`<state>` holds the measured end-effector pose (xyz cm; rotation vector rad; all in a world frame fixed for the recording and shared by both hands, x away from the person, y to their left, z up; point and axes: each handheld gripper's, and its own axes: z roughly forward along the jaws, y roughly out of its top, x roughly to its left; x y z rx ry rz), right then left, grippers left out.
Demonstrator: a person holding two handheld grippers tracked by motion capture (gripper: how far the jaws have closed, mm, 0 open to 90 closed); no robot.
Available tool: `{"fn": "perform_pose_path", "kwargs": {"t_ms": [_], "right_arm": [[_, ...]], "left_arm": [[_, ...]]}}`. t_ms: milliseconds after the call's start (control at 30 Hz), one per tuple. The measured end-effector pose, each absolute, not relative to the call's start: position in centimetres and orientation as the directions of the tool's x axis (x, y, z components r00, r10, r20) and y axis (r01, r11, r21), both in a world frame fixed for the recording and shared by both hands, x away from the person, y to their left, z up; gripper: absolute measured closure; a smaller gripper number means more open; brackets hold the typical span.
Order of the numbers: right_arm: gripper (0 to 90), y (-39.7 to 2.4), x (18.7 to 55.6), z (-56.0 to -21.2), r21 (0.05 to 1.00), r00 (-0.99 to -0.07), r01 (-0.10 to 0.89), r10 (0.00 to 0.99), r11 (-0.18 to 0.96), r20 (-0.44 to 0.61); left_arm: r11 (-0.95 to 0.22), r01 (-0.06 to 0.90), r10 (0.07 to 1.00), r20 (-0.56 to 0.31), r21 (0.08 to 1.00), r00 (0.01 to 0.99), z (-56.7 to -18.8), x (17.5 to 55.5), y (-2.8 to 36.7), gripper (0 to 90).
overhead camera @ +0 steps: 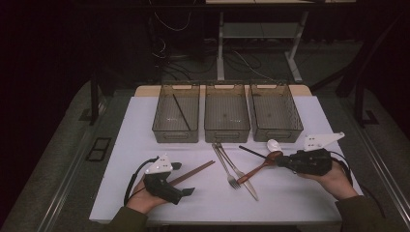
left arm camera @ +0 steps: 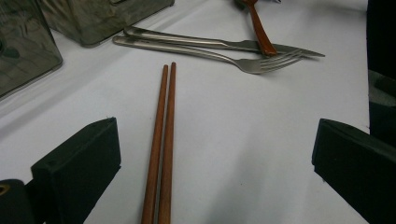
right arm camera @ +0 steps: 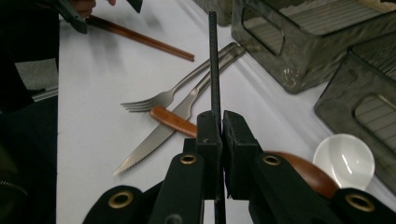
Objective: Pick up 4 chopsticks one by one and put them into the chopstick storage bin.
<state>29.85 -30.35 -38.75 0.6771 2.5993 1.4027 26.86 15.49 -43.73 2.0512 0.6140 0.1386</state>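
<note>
- Left tool (overhead camera: 181,179) rested released on the white surface (overhead camera: 290,193), jaws flanking the brown chopsticks (left arm camera: 162,149).
- Fork (overhead camera: 227,166) and knife (overhead camera: 244,180) lay mid-surface.
- Right tool (right arm camera: 221,135) was clenched on a black chopstick (right arm camera: 214,60), above the wooden spoon (overhead camera: 258,166).

Bare tabletop (overhead camera: 290,193) before crossed cutlery (overhead camera: 237,171)

Three clear bins (overhead camera: 227,131) are sitting in a row at the far side of the white table (overhead camera: 290,198); a black stick (overhead camera: 182,112) is lying inside the left one. A fork (overhead camera: 226,166) and a knife (overhead camera: 239,172) are lying crossed at the centre. A wooden spoon (overhead camera: 261,165) is resting beside them, with a white spoon (overhead camera: 273,144) lying just beyond it.
</note>
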Motion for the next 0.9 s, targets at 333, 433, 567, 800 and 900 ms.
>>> {"fn": "perform_pose_path", "kwargs": {"t_ms": [333,433,567,800,900], "right_arm": [[85.6,-28.3,31.3,-38.4,0.819,-0.889,0.334,0.445,0.466,0.109],[85.6,-28.0,31.7,-38.2,0.824,-0.883,0.34,0.456,0.454,0.114],[85.6,-27.4,32.3,-38.1,0.82,-0.876,0.351,0.469,0.452,0.117],[85.6,-26.2,33.2,-37.8,0.819,-0.869,0.358,0.482,0.449,0.116],[85.6,-25.5,33.5,-37.6,0.819,-0.867,0.357,0.485,0.448,0.113]], "left_arm": [[-0.414,0.369,0.476,-0.148,0.832,0.867,-43.8,26.9,15.5,0.2],[-0.414,0.369,0.476,-0.148,0.832,0.867,-43.7,26.9,15.5,0.1],[-0.415,0.369,0.476,-0.147,0.832,0.867,-43.7,26.9,15.4,0.2],[-0.415,0.367,0.474,-0.146,0.832,0.868,-43.7,26.8,15.4,0.2],[-0.415,0.364,0.473,-0.144,0.834,0.869,-43.7,26.8,15.3,0.2]]}}
